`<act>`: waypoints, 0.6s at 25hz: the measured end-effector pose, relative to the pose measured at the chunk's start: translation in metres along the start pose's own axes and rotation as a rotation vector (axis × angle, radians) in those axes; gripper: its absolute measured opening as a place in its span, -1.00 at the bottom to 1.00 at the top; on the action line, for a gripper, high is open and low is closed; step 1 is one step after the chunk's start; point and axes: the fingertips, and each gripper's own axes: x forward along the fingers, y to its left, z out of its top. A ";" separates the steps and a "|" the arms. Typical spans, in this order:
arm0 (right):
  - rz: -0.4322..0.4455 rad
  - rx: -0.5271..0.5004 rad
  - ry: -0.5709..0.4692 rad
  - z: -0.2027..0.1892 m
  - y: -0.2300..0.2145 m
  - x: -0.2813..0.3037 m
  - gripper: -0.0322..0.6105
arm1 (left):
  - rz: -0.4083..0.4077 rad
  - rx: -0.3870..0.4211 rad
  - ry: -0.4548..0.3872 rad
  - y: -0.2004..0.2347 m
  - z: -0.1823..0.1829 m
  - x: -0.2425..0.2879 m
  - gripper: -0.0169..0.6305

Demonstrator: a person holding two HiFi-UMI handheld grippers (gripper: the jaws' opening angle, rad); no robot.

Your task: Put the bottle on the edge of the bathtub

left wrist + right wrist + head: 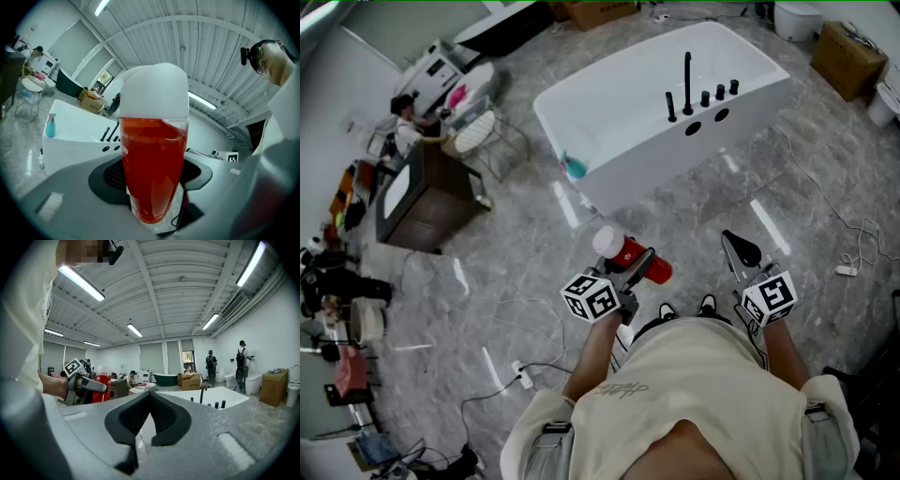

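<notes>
A clear bottle [630,253] of red liquid with a white cap is held off the floor, my left gripper [639,268] shut on its body. In the left gripper view the bottle [153,164] stands upright between the jaws and fills the middle. The white bathtub [619,103] with its black faucet [687,82] lies ahead of both grippers. My right gripper [737,249] hovers to the right of the bottle, shut and holding nothing. Its own view shows the pads [154,408] meeting, the bottle [102,386] off to the left and the bathtub [211,397] ahead.
A teal spray bottle [574,167] stands at the tub's near left corner. To the left are a dark cabinet [422,197], a wire chair [487,136] and a seated person [406,127]. Cardboard boxes [848,56] sit at the far right. Cables and a power strip [521,376] lie on the floor.
</notes>
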 end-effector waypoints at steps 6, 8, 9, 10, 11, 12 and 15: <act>-0.020 0.008 0.007 0.001 0.012 0.015 -0.90 | -0.036 -0.003 0.001 0.007 0.007 -0.005 -0.02; -0.047 -0.005 -0.013 0.004 0.013 0.016 -0.90 | -0.046 -0.003 0.007 0.009 0.004 -0.008 -0.02; -0.063 -0.006 -0.023 0.005 0.013 0.015 -0.90 | -0.047 0.006 0.011 0.010 0.002 -0.009 -0.02; -0.075 -0.002 -0.032 0.006 0.012 0.015 -0.90 | -0.046 0.018 0.015 0.010 0.001 -0.010 -0.02; -0.086 0.002 -0.037 0.006 0.012 0.014 -0.90 | -0.044 0.030 0.019 0.011 0.001 -0.010 -0.02; -0.096 0.004 -0.038 0.007 0.010 0.013 -0.90 | -0.041 0.039 0.022 0.012 0.001 -0.010 -0.02; -0.124 0.004 -0.010 0.002 0.006 0.011 -0.90 | -0.038 0.028 0.031 0.017 0.001 -0.007 -0.02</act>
